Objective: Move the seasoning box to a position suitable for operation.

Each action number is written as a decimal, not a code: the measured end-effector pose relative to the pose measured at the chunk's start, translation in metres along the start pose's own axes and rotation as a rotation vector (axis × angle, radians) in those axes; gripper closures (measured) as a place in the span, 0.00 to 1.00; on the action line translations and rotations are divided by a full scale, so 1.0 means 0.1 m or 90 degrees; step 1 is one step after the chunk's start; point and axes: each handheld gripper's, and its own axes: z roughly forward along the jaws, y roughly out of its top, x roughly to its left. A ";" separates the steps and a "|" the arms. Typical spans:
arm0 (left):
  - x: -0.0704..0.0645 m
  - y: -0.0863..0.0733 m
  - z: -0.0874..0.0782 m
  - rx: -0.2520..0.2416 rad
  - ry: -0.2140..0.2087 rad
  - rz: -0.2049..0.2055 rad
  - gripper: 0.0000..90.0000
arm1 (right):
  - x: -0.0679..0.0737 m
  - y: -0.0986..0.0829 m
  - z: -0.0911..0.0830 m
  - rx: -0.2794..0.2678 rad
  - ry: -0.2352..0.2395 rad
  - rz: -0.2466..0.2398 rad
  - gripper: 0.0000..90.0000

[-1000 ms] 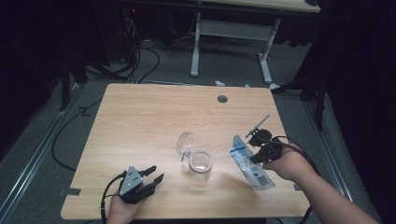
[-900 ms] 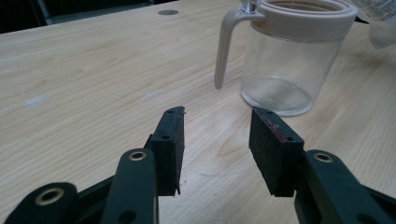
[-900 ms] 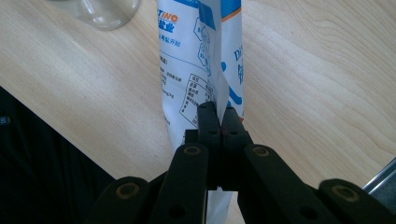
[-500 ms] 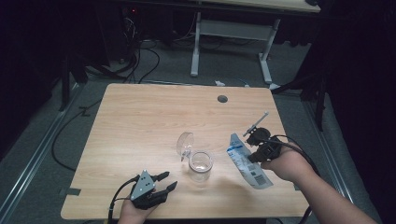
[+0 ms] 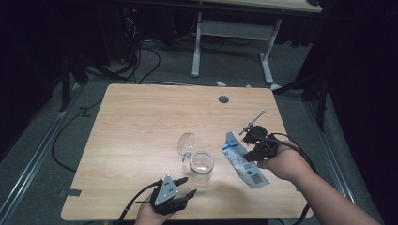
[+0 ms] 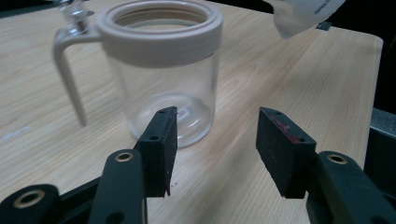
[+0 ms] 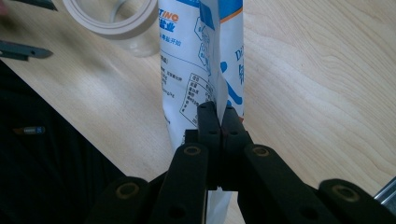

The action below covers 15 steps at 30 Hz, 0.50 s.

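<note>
A clear glass jar [image 5: 202,165] with a pale rim stands near the table's front, its hinged lid [image 5: 186,142] flipped open to the left. In the left gripper view the jar [image 6: 161,70] stands just beyond my left gripper [image 6: 215,144], whose jaws are open and empty. In the high view that left gripper [image 5: 187,186] sits just front-left of the jar. My right gripper [image 7: 218,116] is shut on a white and blue printed pouch [image 7: 201,70]. The pouch [image 5: 241,159] hangs tilted to the right of the jar, with the right gripper [image 5: 251,153] on its right edge.
The wooden table [image 5: 141,122] has a round cable hole [image 5: 224,99] at its back edge. Cables trail from both grippers over the front edge. Beyond the table stand a white desk frame [image 5: 232,33] and floor cables. A corner of the pouch [image 6: 303,14] hangs above and to the right of the jar.
My left gripper has moved right along the front edge, toward the jar. The right gripper and the pouch have stayed almost where they were.
</note>
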 end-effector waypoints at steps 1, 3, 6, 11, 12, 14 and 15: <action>-0.02 0.01 0.02 -0.001 -0.003 0.003 0.54 | 0.00 0.00 0.00 0.000 0.001 -0.001 1.00; -0.05 0.03 0.07 -0.006 -0.013 0.006 0.54 | 0.03 0.01 0.01 0.006 0.005 0.002 1.00; -0.10 0.06 0.15 -0.008 -0.021 0.021 0.52 | 0.05 0.01 0.01 0.008 0.004 -0.004 1.00; -0.18 0.11 0.27 -0.015 -0.040 0.029 0.50 | 0.08 0.02 -0.02 0.005 0.002 -0.008 1.00; -0.20 0.12 0.29 -0.016 -0.044 0.029 0.50 | 0.08 0.02 -0.03 0.003 0.000 -0.011 1.00; -0.23 0.14 0.33 -0.015 -0.050 0.035 0.49 | 0.10 0.01 -0.05 0.003 -0.002 -0.007 1.00; -0.24 0.15 0.34 -0.016 -0.053 0.036 0.49 | 0.11 0.01 -0.07 0.002 -0.001 -0.004 1.00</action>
